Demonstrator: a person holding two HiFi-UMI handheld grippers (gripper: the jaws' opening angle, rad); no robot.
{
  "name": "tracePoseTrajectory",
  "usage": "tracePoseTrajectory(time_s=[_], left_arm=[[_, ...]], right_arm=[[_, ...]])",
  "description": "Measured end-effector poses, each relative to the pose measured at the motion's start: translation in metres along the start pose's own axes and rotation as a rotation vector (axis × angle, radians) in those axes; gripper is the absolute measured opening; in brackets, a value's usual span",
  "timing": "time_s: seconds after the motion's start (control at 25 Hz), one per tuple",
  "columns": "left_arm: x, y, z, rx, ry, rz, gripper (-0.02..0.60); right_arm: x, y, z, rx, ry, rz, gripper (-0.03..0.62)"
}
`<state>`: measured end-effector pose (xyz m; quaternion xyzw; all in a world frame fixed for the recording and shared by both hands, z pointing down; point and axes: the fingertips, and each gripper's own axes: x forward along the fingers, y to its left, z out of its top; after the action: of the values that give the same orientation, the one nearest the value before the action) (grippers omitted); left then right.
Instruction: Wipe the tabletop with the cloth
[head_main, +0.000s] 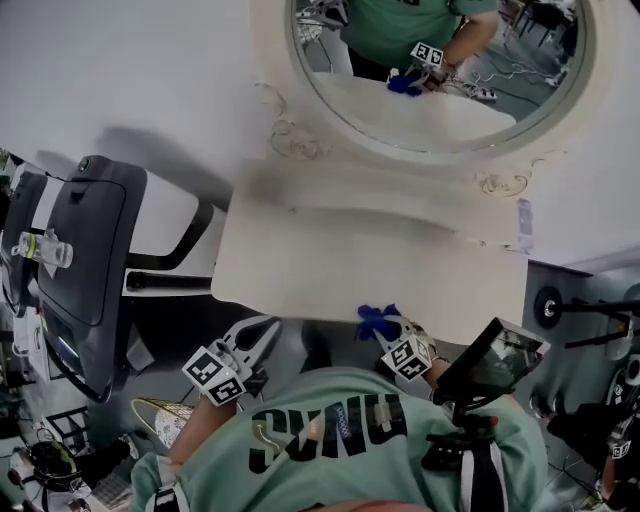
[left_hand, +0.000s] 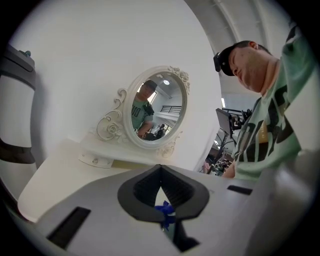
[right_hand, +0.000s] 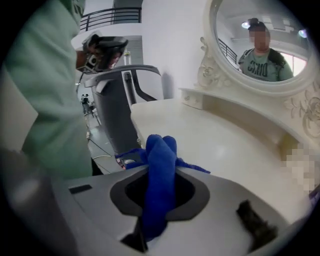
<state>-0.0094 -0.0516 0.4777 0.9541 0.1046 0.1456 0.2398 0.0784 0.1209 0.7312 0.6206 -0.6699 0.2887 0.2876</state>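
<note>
A blue cloth (head_main: 374, 320) hangs bunched at the near edge of the cream tabletop (head_main: 370, 260). My right gripper (head_main: 390, 330) is shut on it. In the right gripper view the cloth (right_hand: 161, 160) stands up between the jaws of the right gripper (right_hand: 160, 175) and droops toward the camera, with the tabletop (right_hand: 220, 140) stretching ahead. My left gripper (head_main: 266, 328) is off the table's near left edge, shut, with nothing in it. In the left gripper view the left gripper (left_hand: 160, 170) has its pads meeting at the tips, and the tabletop (left_hand: 55, 175) lies beyond.
An oval mirror (head_main: 440, 60) in an ornate white frame stands at the back of the table on a raised ledge (head_main: 400, 190). A dark treadmill (head_main: 95, 250) stands left of the table. A black screen on a stand (head_main: 492, 360) is at the right front.
</note>
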Motion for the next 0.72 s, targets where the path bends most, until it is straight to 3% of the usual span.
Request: tracePoseTrajectory(time_s=[0.12,0.2,0.28,0.4,0.48,0.6,0.72], left_arm=[[0.010,-0.005,-0.001,0.005,0.012,-0.019,0.006],[0.014,-0.010,-0.002,0.009,0.019,-0.028,0.006],[0.016,-0.012,-0.002,0.012,0.023,-0.029,0.006],[0.015,-0.012,-0.001,0.015,0.029,-0.022,0.006],[0.013,-0.013,-0.002,0.016,0.031,-0.017,0.006],[0.010,-0.011,-0.002,0.017,0.033,-0.004,0.006],[0.006,-0.009,-0.002,0.015,0.037,0.008,0.006]], right_arm=[[-0.002,0.016,-0.005,0.017,-0.011,0.040,0.062],[-0.004,-0.002,-0.002,0.052,-0.034,0.014,0.063],[-0.005,-0.052,0.003,0.121,-0.069,-0.090,0.063],[-0.010,-0.162,0.007,0.271,-0.102,-0.325,0.063],[-0.015,-0.227,0.009,0.315,-0.100,-0.458,0.063],[-0.012,-0.290,0.008,0.331,-0.064,-0.563,0.063],[-0.004,-0.316,0.012,0.338,-0.030,-0.600,0.063]])
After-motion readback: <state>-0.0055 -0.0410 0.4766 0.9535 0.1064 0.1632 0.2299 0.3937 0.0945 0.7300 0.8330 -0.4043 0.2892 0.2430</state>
